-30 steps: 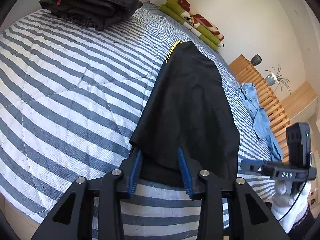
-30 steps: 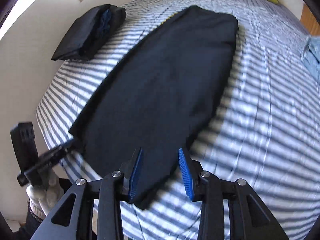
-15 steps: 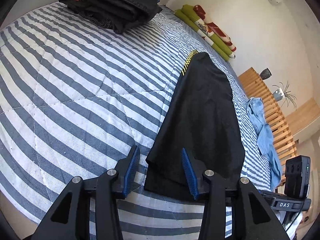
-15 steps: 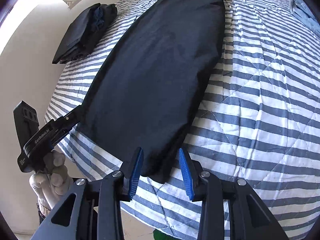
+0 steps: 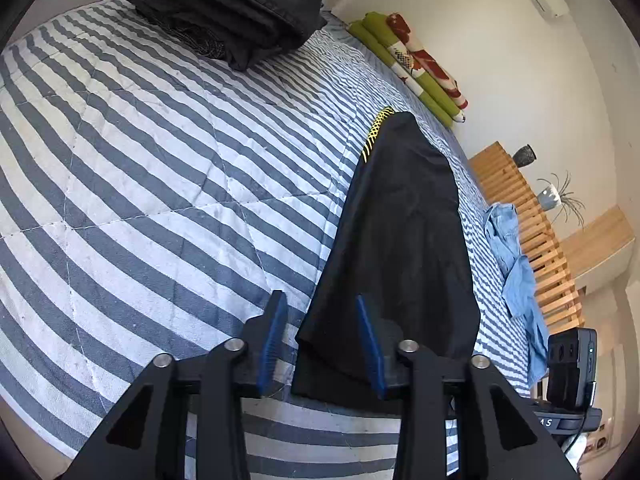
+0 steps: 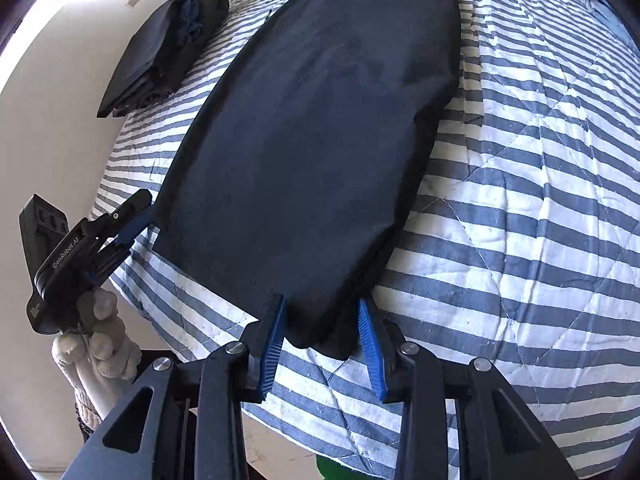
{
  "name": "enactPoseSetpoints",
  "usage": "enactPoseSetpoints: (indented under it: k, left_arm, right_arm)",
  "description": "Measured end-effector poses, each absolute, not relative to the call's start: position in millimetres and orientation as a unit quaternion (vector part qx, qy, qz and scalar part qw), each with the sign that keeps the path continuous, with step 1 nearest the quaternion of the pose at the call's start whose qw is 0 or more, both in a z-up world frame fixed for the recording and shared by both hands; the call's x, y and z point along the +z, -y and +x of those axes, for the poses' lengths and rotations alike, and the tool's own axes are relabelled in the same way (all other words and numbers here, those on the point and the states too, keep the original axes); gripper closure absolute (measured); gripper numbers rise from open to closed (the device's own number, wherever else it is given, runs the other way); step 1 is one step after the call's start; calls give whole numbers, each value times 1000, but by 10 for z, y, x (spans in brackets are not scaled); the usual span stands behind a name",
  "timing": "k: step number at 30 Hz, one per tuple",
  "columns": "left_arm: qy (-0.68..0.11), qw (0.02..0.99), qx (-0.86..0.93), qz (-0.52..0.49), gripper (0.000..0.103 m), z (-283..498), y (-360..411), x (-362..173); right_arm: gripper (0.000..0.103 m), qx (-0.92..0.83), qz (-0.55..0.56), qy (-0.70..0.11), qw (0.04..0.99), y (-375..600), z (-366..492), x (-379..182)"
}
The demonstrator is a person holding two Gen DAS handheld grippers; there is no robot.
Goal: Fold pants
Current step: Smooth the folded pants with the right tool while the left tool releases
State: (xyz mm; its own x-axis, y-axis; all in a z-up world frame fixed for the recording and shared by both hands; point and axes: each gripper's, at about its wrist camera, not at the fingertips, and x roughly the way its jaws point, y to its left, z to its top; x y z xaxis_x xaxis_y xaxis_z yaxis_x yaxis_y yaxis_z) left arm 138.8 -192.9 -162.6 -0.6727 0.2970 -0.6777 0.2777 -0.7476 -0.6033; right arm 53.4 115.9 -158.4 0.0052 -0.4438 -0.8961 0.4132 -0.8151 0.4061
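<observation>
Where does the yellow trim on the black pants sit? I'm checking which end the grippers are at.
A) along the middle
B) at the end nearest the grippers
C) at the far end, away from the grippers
C: the yellow trim shows at the far end of the black pants, opposite the left gripper.

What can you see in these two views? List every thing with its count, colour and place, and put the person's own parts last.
pants: 1, black, laid lengthwise on the bed
bed: 1, blue-and-white striped cover
folded stack: 1, black, far corner of the bed
cushions: a pile, green and red-white, against the wall
shirt: 1, light blue, bed edge by the slats
pots: 2, one dark, one pale with a plant, on the slats
left gripper: black, blue pads, open at a pants corner
right gripper: same, open around the other corner
glove: 1, white, holding the left gripper
</observation>
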Motion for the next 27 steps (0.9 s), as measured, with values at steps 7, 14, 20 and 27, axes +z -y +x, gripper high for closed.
enactPoseSetpoints:
  k: [7, 14, 20, 27]
  left_arm:
    - [356, -5, 843, -403, 101, 1400, 1893, -1640]
    - [347, 4, 852, -391, 101, 1515, 1827, -1523]
    - [361, 6, 846, -393, 101, 1695, 1837, -1520]
    - [347, -13, 851, -393, 101, 2009, 1824, -1559]
  right_arm:
    - [96, -694, 650, 52, 305, -1244, 467, -1663]
    - [99, -699, 638, 42, 320, -1287, 502, -1511]
    - [101, -702, 634, 36, 323, -1308, 524, -1453]
    - [102, -691, 638, 23, 340, -1281, 638, -1449]
